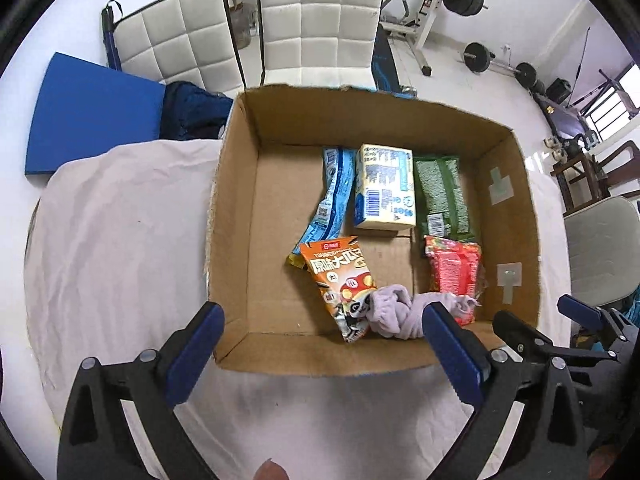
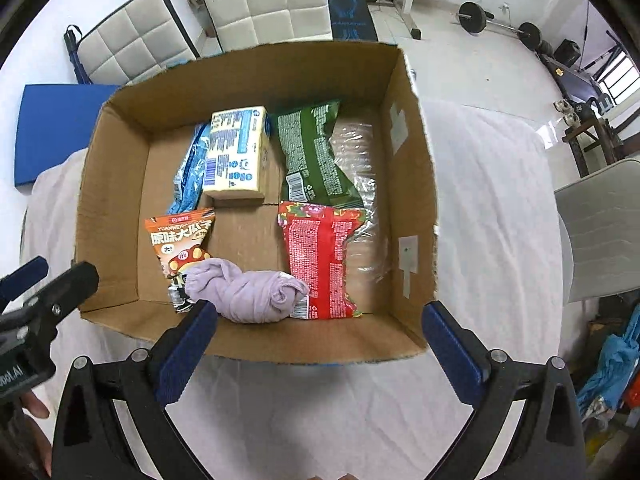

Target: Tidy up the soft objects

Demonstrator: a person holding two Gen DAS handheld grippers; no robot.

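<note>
Above cardboard box (image 2: 256, 344), left gripper (image 1: 320, 344) and right gripper (image 2: 320, 344) spread wide, empty, lilac cloth (image 2: 248, 292) inside

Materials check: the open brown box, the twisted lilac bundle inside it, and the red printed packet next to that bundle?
Open brown box: corrugated cardboard, matte; ragged cut rim, taped patches on one wall.
Twisted lilac bundle: soft knit or fleece cloth, apparently; fuzzy, wrinkled, no shine.
Red printed packet: plastic film, probably; glossy, crinkled, with a barcode at its near corner.
</note>
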